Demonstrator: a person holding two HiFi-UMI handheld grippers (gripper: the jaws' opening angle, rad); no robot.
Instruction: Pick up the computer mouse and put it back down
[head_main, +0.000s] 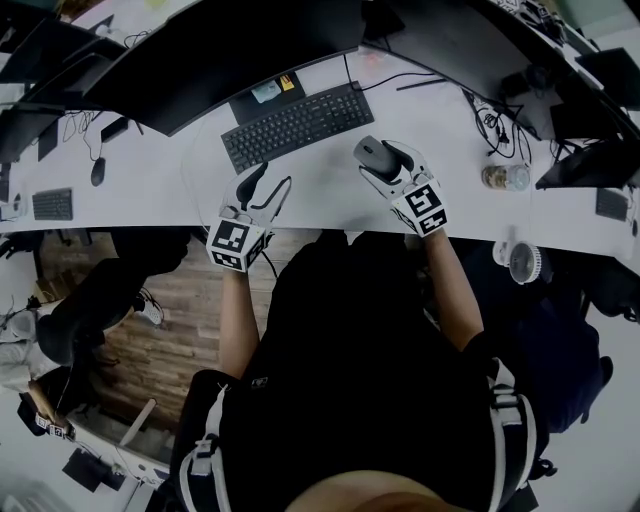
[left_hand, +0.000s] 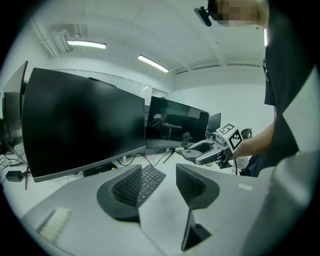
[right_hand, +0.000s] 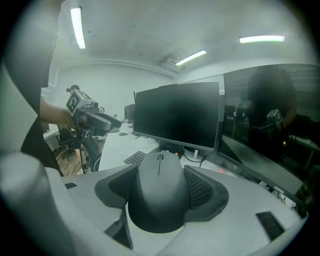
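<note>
Left tongs (head_main: 272, 185): just in front of the flat black keyboard (head_main: 297, 125), over the white worktop (head_main: 330, 200); jaws apart with nothing between them, probably kept aside as the spare hand.
Right tongs (head_main: 385, 160): just right of the keyboard; ribbed pads clamped on both flanks of the dark grey rounded plastic computer mouse (right_hand: 159, 200), a side grip that keeps it level.
Computer mouse: right of the keyboard, seemingly just clear of the worktop; setting it down looks like the step left.
Wide black curved monitor (head_main: 240, 50): behind the keyboard, not involved.
</note>
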